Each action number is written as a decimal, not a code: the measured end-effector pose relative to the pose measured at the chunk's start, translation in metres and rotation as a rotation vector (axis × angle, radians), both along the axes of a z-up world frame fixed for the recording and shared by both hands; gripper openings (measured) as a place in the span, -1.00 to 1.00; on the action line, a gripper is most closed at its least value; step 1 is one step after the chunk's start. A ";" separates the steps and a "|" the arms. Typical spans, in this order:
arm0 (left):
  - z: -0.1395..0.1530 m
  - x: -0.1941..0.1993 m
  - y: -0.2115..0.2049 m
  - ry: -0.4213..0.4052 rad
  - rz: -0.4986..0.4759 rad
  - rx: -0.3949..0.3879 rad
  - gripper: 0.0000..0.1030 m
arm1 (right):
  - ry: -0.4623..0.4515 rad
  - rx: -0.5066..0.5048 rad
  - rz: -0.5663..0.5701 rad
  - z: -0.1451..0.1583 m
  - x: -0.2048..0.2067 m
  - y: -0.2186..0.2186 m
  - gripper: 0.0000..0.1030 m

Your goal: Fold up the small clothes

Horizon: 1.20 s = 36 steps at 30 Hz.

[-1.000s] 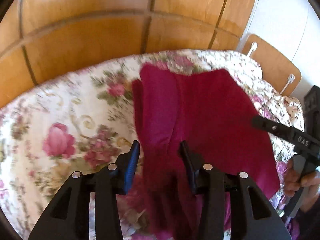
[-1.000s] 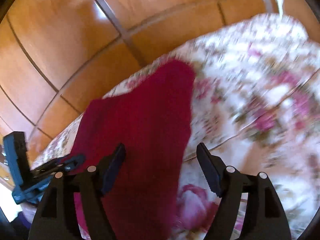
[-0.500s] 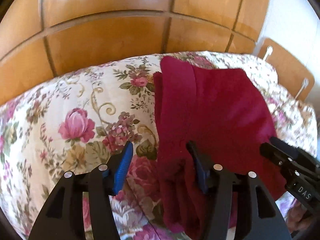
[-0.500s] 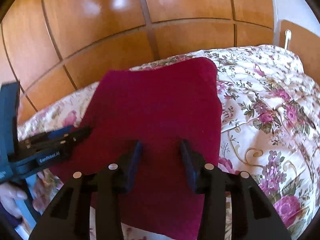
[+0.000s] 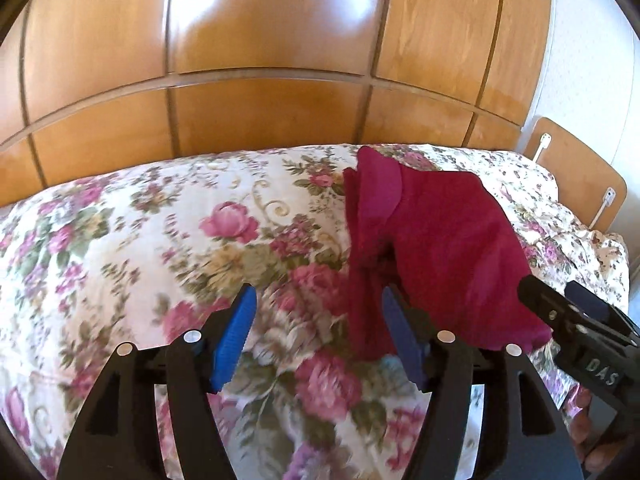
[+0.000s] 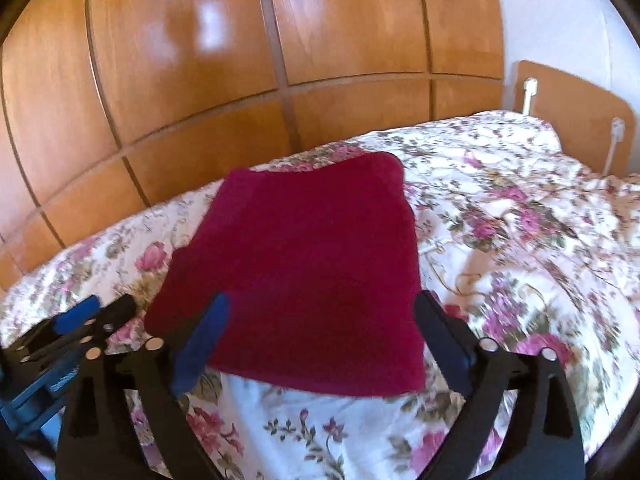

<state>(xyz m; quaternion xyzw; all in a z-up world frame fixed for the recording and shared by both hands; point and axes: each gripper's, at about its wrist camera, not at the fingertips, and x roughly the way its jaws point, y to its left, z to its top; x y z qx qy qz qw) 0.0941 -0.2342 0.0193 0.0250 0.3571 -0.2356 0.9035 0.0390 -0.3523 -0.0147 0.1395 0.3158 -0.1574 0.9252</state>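
Both hand-held grippers had drawn back from the cloth since the earlier frames, and the right one, whose fingers had stood narrow over the fabric half a second before, had spread wide. In the left wrist view the left hand-held gripper [image 5: 318,334] stood with its jaws wide apart, empty, above the floral bedspread [image 5: 132,240], its right fingertip just at the near left edge of the dark red garment [image 5: 444,248]. That garment lay folded on the bed, near the far edge by the wooden panelled wall [image 5: 260,112], with a loose flap bunched along its left side. In the right wrist view the right hand-held gripper [image 6: 320,332] was wide open and held nothing, its fingers flanking the near edge of the garment [image 6: 304,264], which lay flat in a roughly square shape. A wooden headboard [image 6: 580,120] stood at the right.
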 end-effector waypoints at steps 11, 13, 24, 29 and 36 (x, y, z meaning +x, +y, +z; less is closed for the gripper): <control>0.004 -0.035 0.042 -0.045 0.067 0.007 0.46 | 0.047 -0.070 -0.082 -0.016 -0.026 0.040 0.95; 0.006 -0.042 0.047 -0.062 0.073 0.009 0.46 | 0.041 -0.082 -0.092 -0.015 -0.032 0.045 0.95; 0.009 -0.055 0.056 -0.071 0.099 0.017 0.57 | 0.022 -0.100 -0.098 -0.010 -0.043 0.058 0.95; 0.011 -0.058 0.054 -0.090 0.101 0.030 0.57 | 0.025 -0.096 -0.101 -0.011 -0.043 0.058 0.95; 0.013 -0.059 0.048 -0.102 0.096 0.042 0.62 | 0.017 -0.098 -0.105 -0.010 -0.043 0.058 0.95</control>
